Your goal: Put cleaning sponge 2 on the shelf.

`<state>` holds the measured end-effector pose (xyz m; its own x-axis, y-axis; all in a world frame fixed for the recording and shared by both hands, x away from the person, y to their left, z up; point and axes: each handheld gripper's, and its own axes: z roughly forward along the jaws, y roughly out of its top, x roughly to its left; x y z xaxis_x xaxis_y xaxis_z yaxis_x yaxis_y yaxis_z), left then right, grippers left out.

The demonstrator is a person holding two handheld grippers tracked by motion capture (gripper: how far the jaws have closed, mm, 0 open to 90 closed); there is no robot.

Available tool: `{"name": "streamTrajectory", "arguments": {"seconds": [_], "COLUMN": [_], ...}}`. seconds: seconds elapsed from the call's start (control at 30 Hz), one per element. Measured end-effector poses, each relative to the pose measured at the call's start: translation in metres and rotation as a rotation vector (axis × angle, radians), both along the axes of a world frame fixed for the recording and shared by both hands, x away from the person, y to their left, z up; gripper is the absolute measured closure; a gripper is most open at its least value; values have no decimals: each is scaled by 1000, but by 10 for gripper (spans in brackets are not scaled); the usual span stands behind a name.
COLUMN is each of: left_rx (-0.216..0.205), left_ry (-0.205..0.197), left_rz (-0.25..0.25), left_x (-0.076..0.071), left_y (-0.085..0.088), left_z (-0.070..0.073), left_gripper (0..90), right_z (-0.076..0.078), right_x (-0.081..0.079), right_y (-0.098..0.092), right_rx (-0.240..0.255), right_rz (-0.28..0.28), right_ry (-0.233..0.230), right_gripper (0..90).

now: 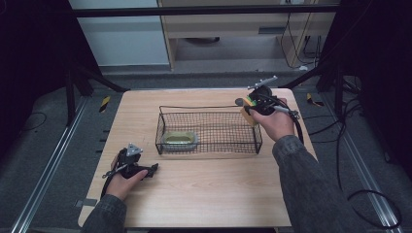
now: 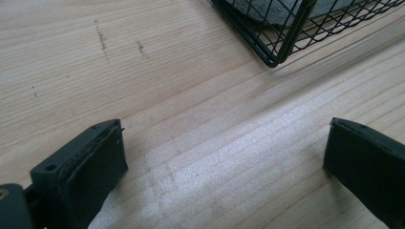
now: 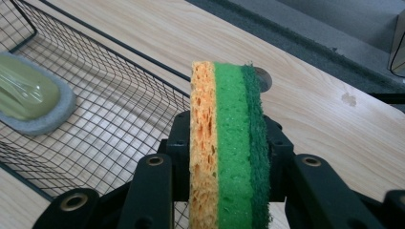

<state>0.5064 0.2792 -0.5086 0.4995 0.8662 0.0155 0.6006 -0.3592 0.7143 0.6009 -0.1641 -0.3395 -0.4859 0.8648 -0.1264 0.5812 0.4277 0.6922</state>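
Overhead, the right gripper (image 1: 252,108) hangs at the far right end of the wire basket (image 1: 208,146), clamped on a sponge (image 1: 249,103) held just above and outside the basket's right rim; the left gripper (image 1: 148,171) rests on the table (image 1: 209,194) near the basket's near-left corner, touching nothing. A green scrubber on a grey pad (image 1: 180,139) already lies in the basket's left end. Left gripper view: both jaws stand wide apart over bare wood, nothing between them, the basket corner (image 2: 273,59) beyond and apart. Right gripper view: the sponge (image 3: 228,143) stands on edge between the jaws, orange layer toward the basket, light green in the middle, dark scouring face on the other side; pads press both flat faces and the top pokes well beyond the jaw tips. The basket floor (image 3: 110,129) lies down to the left, the grey pad (image 3: 33,100) at its far end. Risk, as I judge it: the sponge hangs over the rim line rather than the open mesh, so a release here could catch the wire and tip it out onto the table; being soft, it may also spring sideways as the squeeze lets go.
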Motion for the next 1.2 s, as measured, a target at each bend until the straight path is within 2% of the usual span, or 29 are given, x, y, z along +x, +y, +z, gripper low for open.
{"name": "streamTrajectory", "arguments": {"seconds": [0.37, 0.63, 0.83, 1.1, 1.2], "left_rx": [10, 7, 7, 7, 7], "left_ry": [0, 2, 2, 2, 2], "left_rz": [-2, 0, 0, 0, 0], "left_x": [2, 2, 2, 2, 2], "left_y": [1, 0, 0, 0, 1], "left_z": [0, 0, 0, 0, 0], "left_gripper": [0, 0, 0, 0, 0], "right_z": [-27, -45, -53, -62, -63], "right_x": [8, 15, 20, 24, 24], "right_y": [6, 5, 1, 1, 2], "right_rx": [12, -3, -4, -39, -38], "right_rz": [-16, -31, -50, -61, -64], "right_ry": [39, 75, 95, 101, 101], "right_gripper": [648, 647, 647, 646, 646]}}
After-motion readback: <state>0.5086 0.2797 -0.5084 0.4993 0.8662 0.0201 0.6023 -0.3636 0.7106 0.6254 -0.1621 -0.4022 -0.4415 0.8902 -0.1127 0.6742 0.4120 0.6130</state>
